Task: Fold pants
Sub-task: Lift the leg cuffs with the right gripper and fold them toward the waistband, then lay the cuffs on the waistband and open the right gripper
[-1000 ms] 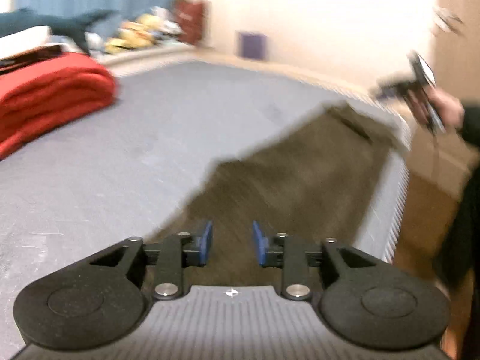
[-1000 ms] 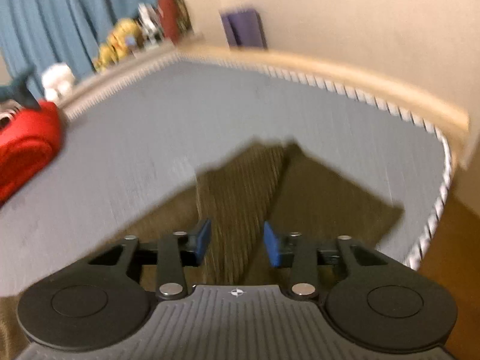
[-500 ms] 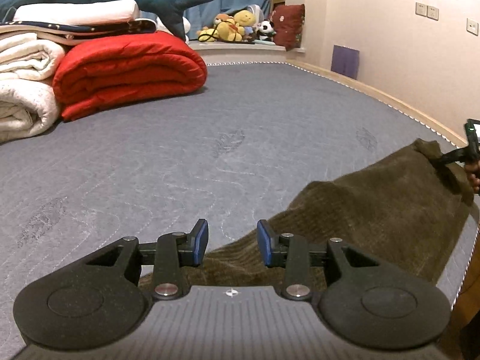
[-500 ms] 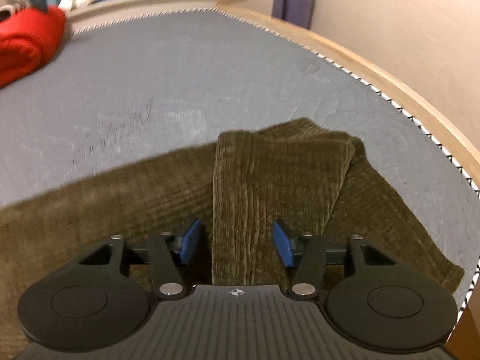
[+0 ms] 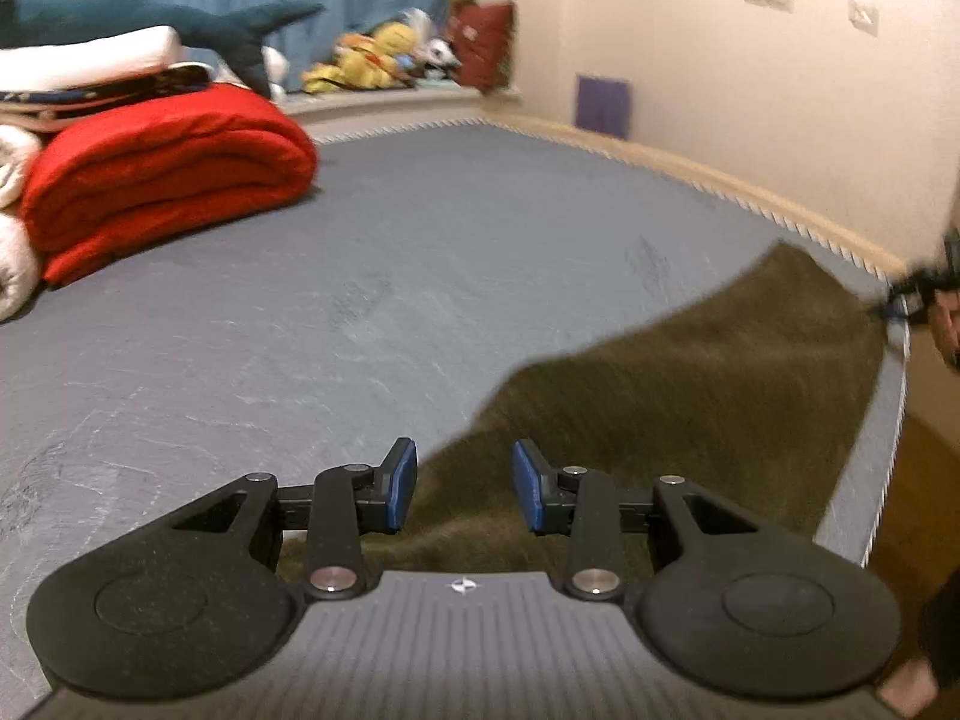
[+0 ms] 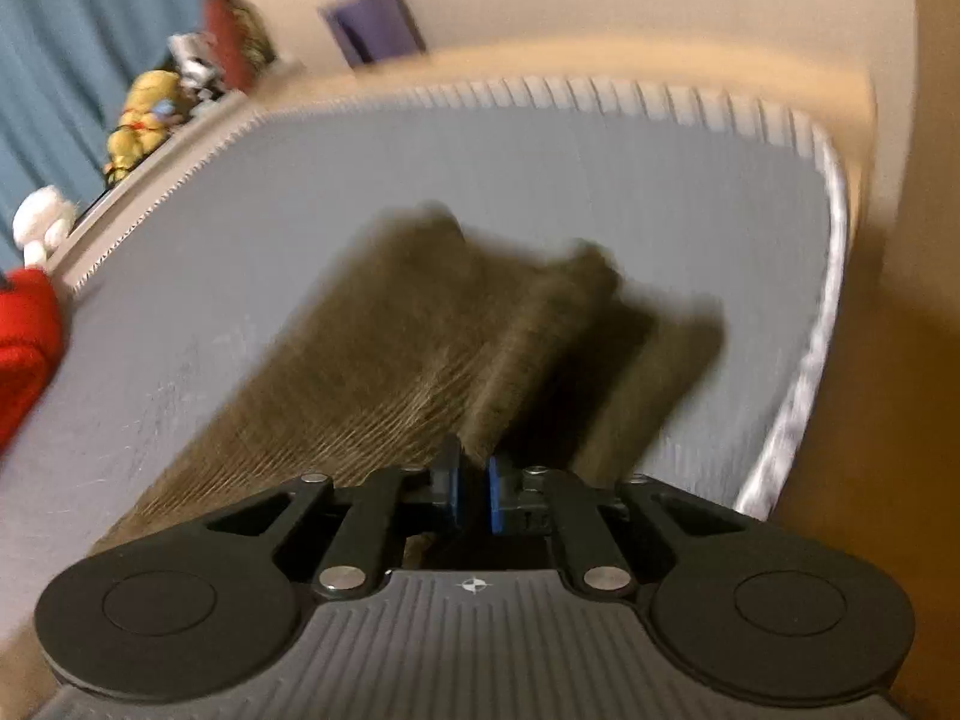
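Observation:
Olive-brown corduroy pants [image 5: 690, 384] lie along the near right part of a grey mattress [image 5: 360, 276]. My left gripper [image 5: 462, 483] is open, its blue pads just above the near end of the pants, holding nothing. My right gripper [image 6: 471, 483] is shut on a fold of the pants [image 6: 420, 336] and lifts it off the mattress [image 6: 540, 180]; the view is blurred by motion. In the left wrist view my right gripper [image 5: 918, 294] shows at the far right edge, at the far end of the pants.
A folded red blanket [image 5: 162, 174] and white bedding [image 5: 12, 240] with a plush shark [image 5: 150, 15] lie at the far left. Plush toys [image 5: 372, 60] line the window ledge. The mattress edge [image 5: 864, 480] and wooden floor [image 5: 918, 498] are at the right.
My right gripper has closed on the pants fold and raised it, tilting the view. My left gripper stayed open and shifted slightly over the near end of the pants.

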Demonstrator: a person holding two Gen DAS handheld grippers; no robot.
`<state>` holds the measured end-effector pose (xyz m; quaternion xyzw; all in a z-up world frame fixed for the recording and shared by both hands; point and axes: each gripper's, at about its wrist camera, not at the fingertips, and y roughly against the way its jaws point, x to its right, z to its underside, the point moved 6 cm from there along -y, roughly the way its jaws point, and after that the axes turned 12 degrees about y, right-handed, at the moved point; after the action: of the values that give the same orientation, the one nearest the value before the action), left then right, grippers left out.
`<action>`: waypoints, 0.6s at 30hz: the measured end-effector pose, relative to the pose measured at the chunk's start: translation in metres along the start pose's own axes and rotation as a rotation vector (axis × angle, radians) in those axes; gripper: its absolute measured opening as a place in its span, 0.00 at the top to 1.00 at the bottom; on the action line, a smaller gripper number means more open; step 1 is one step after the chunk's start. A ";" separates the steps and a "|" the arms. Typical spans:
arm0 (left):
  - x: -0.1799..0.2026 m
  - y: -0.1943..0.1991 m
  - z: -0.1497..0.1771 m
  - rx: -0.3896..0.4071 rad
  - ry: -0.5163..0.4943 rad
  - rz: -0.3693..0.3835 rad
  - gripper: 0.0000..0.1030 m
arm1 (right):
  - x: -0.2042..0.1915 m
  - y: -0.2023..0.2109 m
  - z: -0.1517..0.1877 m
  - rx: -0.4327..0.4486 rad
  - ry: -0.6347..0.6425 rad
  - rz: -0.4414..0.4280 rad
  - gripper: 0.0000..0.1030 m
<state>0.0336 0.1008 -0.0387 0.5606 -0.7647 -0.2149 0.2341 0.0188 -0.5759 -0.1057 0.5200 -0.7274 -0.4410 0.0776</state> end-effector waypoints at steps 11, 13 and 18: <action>-0.009 -0.009 0.034 -0.089 -0.069 -0.038 0.61 | 0.025 -0.028 -0.017 0.087 -0.187 0.050 0.90; -0.019 -0.006 0.031 -0.079 -0.033 -0.059 0.61 | 0.024 -0.009 -0.019 0.156 -0.219 0.074 0.92; -0.045 0.000 0.017 -0.060 0.067 -0.109 0.61 | 0.033 0.022 -0.024 0.251 -0.215 0.185 0.94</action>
<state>0.0349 0.1447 -0.0579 0.6010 -0.7179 -0.2313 0.2644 0.0028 -0.6149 -0.0863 0.4066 -0.8255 -0.3906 -0.0260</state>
